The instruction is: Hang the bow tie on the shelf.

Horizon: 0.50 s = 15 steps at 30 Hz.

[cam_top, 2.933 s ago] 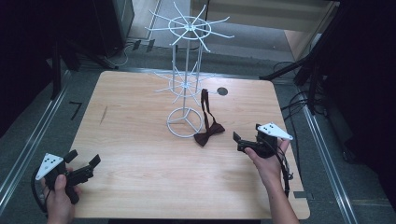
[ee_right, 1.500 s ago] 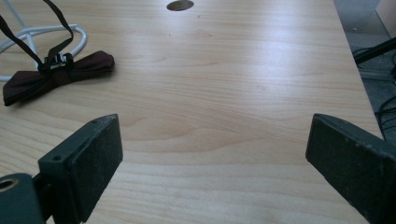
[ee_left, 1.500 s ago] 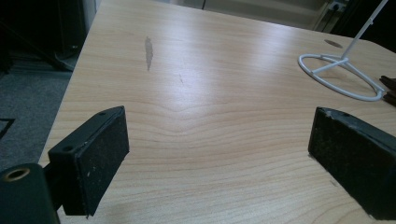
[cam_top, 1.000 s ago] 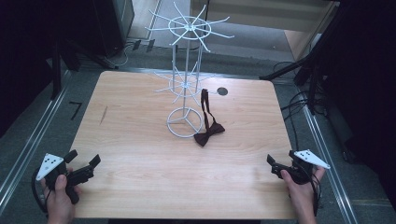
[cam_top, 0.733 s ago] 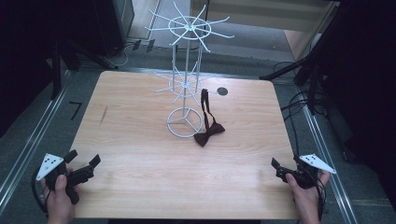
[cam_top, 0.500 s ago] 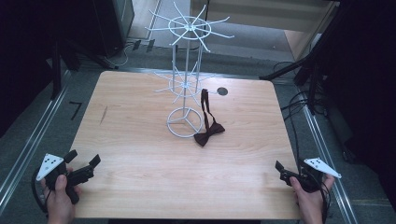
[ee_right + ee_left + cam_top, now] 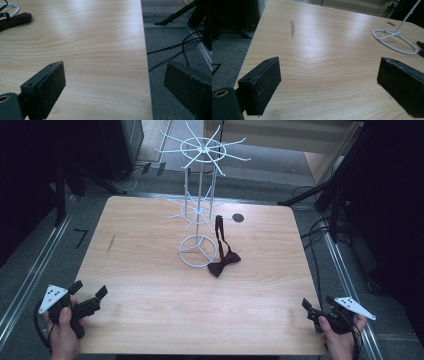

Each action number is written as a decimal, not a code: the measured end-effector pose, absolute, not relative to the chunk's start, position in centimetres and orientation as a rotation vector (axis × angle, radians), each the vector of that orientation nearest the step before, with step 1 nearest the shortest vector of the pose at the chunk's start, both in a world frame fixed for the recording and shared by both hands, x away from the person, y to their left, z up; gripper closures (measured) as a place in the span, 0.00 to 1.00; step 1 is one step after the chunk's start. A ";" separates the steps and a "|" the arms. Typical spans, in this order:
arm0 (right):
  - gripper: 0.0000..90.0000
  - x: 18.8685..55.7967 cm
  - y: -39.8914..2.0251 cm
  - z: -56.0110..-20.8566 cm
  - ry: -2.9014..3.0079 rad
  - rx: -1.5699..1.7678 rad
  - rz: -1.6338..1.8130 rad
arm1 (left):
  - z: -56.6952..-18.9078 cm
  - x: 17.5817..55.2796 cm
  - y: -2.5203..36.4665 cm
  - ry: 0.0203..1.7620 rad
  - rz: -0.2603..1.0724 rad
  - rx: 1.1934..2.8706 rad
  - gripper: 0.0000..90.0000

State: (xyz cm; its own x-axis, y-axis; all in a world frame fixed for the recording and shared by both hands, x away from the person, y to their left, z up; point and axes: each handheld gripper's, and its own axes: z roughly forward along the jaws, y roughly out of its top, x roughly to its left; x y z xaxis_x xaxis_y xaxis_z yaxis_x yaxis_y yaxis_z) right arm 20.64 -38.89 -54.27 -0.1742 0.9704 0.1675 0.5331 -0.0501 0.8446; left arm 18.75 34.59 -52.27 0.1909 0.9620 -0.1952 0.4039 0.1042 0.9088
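A dark brown bow tie (image 7: 223, 262) lies on the wooden table (image 7: 150, 270) beside the ring base of a white wire display stand (image 7: 198, 251), and its strap rises to a lower arm of the stand. Part of the bow tie (image 7: 15, 20) shows at the top left of the right gripper view. My left gripper (image 7: 90, 295) rests open at the table's near left corner, its jaws wide apart with nothing between them (image 7: 329, 82). At the near right corner my right gripper (image 7: 309, 309) is open and empty too, straddling the table's right edge (image 7: 113, 82).
The stand's base ring (image 7: 394, 41) lies ahead of the left gripper. A small dark round hole (image 7: 238, 217) sits behind the stand. Grey floor with black cables (image 7: 175, 50) and tripod legs (image 7: 320, 195) lies right of the table. Metal rails (image 7: 30, 280) run along the sides.
My right gripper has pulled back from beside the bow tie to the table's near right corner, empty. The left gripper and the bow tie have not moved.
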 end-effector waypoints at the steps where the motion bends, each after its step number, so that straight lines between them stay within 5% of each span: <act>1: 0.04 20.5 -39.0 -54.3 1.727 1.598 1.148 | -52.3 18.8 34.6 1.380 0.707 1.471 0.06; 15: 0.05 19.0 -40.0 -55.2 1.708 1.630 1.137 | -52.3 18.8 34.6 1.378 0.707 1.480 0.06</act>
State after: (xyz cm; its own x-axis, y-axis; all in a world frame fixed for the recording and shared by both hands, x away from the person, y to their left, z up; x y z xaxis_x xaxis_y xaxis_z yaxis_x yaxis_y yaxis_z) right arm 19.01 -40.04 -55.24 -0.1445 0.9731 0.1796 0.5411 -0.0743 0.8377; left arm 18.77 34.58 -52.25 0.1946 0.9624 -0.1894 0.4069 0.0965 0.9084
